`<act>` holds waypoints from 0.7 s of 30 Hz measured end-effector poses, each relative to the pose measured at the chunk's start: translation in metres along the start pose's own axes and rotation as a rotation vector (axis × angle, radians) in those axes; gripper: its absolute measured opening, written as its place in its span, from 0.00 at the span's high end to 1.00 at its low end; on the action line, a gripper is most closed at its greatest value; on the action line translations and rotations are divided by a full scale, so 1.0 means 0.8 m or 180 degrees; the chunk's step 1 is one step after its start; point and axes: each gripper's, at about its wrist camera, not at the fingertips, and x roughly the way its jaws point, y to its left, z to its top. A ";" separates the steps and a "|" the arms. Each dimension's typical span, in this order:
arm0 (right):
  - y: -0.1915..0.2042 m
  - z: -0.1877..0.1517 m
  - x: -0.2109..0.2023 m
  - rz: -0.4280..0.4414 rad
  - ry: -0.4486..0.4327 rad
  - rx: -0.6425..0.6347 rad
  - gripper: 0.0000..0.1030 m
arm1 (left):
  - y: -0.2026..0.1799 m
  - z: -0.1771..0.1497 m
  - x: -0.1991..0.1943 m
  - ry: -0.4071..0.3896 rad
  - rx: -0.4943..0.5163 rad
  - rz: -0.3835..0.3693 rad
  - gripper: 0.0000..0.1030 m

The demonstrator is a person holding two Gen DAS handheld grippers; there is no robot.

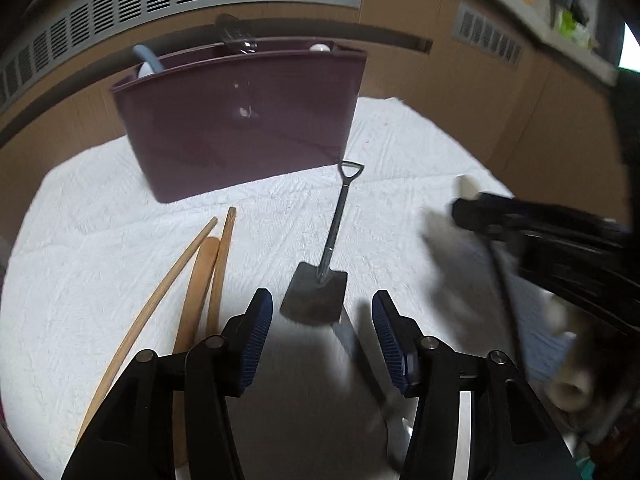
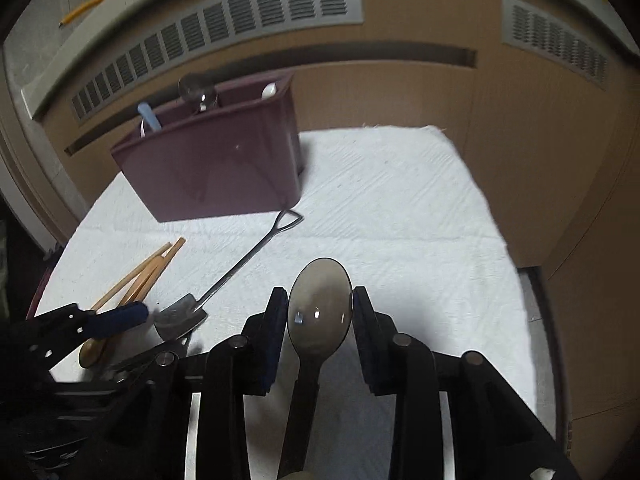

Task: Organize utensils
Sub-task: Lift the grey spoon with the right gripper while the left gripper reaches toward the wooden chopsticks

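Note:
A small metal shovel-shaped spoon point(image 1: 320, 280) lies on the white cloth point(image 1: 400, 152), handle pointing to the maroon utensil caddy point(image 1: 240, 120). My left gripper point(image 1: 322, 320) is open just above its blade, pads apart and not touching it. Two chopsticks point(image 1: 168, 284) and a wooden spoon point(image 1: 198, 288) lie to its left. In the right wrist view my right gripper point(image 2: 320, 308) is shut on the bowl of a grey translucent spoon point(image 2: 320, 308), whose handle runs back towards the camera. The caddy point(image 2: 212, 172) holds a clear spoon point(image 2: 196, 88) and a blue handle point(image 2: 150, 116).
The cloth point(image 2: 400, 208) lies on brown cardboard point(image 2: 540, 160) beside a wall with grey vent grilles point(image 2: 240, 16). Another grey metal utensil point(image 1: 352, 340), blurred, lies partly under the shovel blade. My right gripper point(image 1: 520, 232) appears blurred at the right of the left wrist view.

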 end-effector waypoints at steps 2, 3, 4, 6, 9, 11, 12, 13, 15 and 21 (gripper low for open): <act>-0.003 -0.003 -0.009 -0.0017 -0.0070 -0.0016 0.71 | -0.006 0.005 0.010 0.0061 0.0070 0.0104 0.49; -0.004 -0.004 -0.013 -0.0027 -0.0111 -0.0035 0.71 | -0.006 0.005 0.013 0.0084 0.0091 0.0111 0.49; -0.004 -0.005 -0.016 -0.0041 -0.0143 -0.0050 0.71 | -0.007 0.006 0.015 0.0106 0.0093 0.0132 0.49; -0.003 -0.007 -0.021 -0.0058 -0.0215 -0.0084 0.71 | -0.004 0.007 0.015 0.0099 -0.0003 0.0166 0.53; -0.003 -0.007 -0.023 -0.0027 -0.0256 -0.0097 0.71 | 0.004 0.011 0.015 0.0084 -0.0161 0.0134 0.62; -0.003 -0.007 -0.023 -0.0012 -0.0248 -0.0101 0.71 | 0.010 0.012 0.014 0.0046 -0.0225 0.0073 0.69; -0.003 -0.007 -0.023 -0.0011 -0.0243 -0.0104 0.71 | 0.013 0.013 0.010 0.0000 -0.0249 0.0052 0.86; -0.003 -0.007 -0.024 -0.0016 -0.0241 -0.0107 0.71 | 0.016 0.014 0.004 -0.0055 -0.0268 0.0056 0.91; -0.003 -0.007 -0.028 -0.0028 -0.0254 -0.0114 0.71 | 0.021 0.015 -0.017 -0.0228 -0.0290 0.0007 0.92; 0.003 -0.009 -0.049 -0.0071 -0.0301 -0.0110 0.71 | 0.035 0.019 -0.066 -0.0448 -0.0245 0.0037 0.90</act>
